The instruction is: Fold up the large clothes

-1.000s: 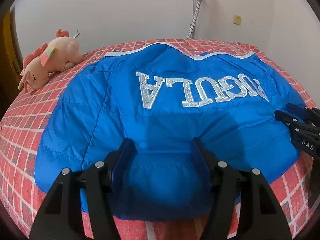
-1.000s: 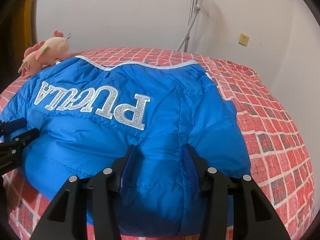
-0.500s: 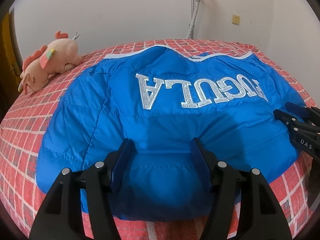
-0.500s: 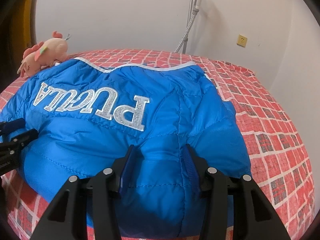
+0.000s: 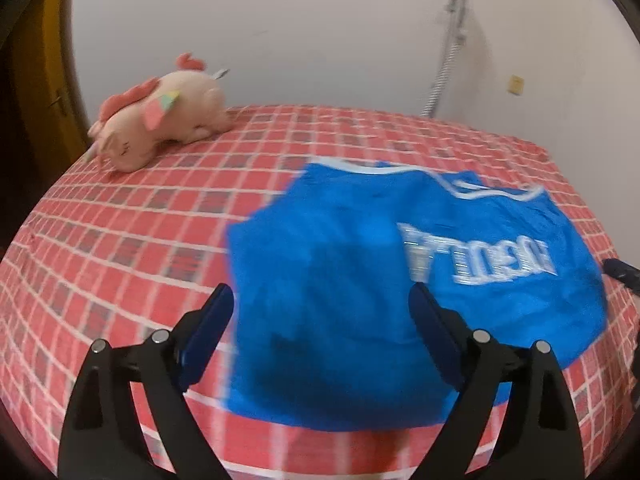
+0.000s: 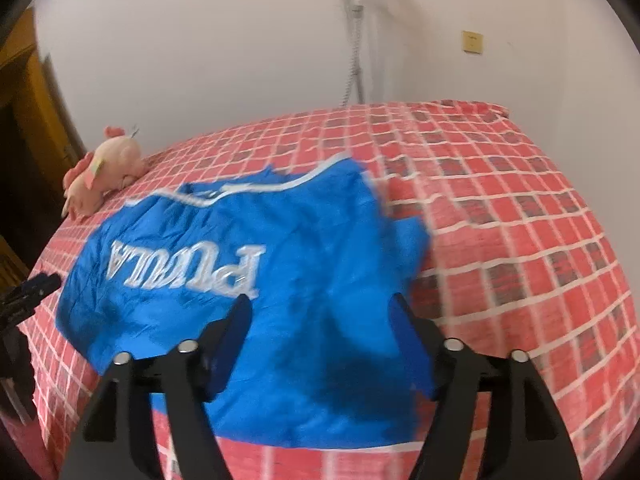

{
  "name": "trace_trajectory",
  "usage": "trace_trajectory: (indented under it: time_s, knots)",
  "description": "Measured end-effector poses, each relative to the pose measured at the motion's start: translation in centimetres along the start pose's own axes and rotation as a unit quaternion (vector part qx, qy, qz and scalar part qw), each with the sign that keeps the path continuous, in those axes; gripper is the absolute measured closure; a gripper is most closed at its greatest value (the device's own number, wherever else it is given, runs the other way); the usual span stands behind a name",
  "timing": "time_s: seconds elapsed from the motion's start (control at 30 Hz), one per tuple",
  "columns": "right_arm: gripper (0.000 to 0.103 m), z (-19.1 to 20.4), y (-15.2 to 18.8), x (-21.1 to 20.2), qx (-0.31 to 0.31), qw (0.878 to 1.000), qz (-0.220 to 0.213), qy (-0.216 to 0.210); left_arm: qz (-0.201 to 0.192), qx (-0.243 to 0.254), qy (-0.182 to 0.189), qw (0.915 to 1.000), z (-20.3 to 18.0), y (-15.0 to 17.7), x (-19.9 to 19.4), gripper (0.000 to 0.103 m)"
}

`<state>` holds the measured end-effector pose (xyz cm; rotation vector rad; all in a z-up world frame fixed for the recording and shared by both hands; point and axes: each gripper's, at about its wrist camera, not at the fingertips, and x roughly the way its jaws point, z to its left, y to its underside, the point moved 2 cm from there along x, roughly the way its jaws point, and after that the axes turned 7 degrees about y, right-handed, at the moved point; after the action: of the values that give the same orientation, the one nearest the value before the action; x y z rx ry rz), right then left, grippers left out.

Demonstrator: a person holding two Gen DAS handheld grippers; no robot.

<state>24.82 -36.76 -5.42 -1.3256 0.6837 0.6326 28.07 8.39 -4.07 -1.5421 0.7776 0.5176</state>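
A blue padded jacket point(image 5: 360, 272) with silver lettering lies folded on the bed; it also shows in the right wrist view point(image 6: 288, 264). My left gripper point(image 5: 320, 304) is open and empty, hanging over the jacket's near left part. My right gripper point(image 6: 320, 312) is open and empty over the jacket's near right part. The right gripper's tip shows at the right edge of the left wrist view point(image 5: 620, 270). The left gripper's tip shows at the left edge of the right wrist view point(image 6: 34, 286). Both views are blurred by motion.
The bed has a red checked sheet point(image 5: 120, 240), also shown in the right wrist view point(image 6: 520, 220). A pink plush toy point(image 5: 160, 116) lies at the far left of the bed, also shown in the right wrist view point(image 6: 102, 170). A shower hose point(image 6: 354, 40) hangs on the back wall.
Both grippers have opened wider and pulled back from the jacket, which now lies farther off and looks smaller. The left view has swung left, the right view right.
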Motion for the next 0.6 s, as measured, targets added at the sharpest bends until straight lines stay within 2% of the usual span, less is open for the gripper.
trace_trajectory:
  time_s: [0.07,0.13,0.3,0.47,0.6]
  knots:
    - [0.021,-0.8,-0.6,1.0,0.002,1.000,0.026,-0.006,0.011,-0.010,-0.011,0.9998,2.2,-0.5,0.7,0.014]
    - [0.021,-1.7,-1.1,2.6,0.007,0.998,0.059,-0.016,0.032,-0.019,-0.004,0.9993,3.7,-0.6,1.6,0.014]
    - [0.021,-3.0,-1.1,6.1,0.026,0.992,0.119,-0.041,0.083,-0.059,0.070,0.9923,6.3,0.0,4.7,0.014]
    - [0.016,-3.0,-0.7,9.8,0.041,0.982,0.166,-0.082,0.098,-0.069,0.126,0.9847,5.4,0.1,6.9,0.014]
    - [0.012,-3.2,-0.8,11.6,0.067,0.976,0.169,-0.119,0.113,-0.066,0.127,0.9832,4.1,-0.1,9.7,0.006]
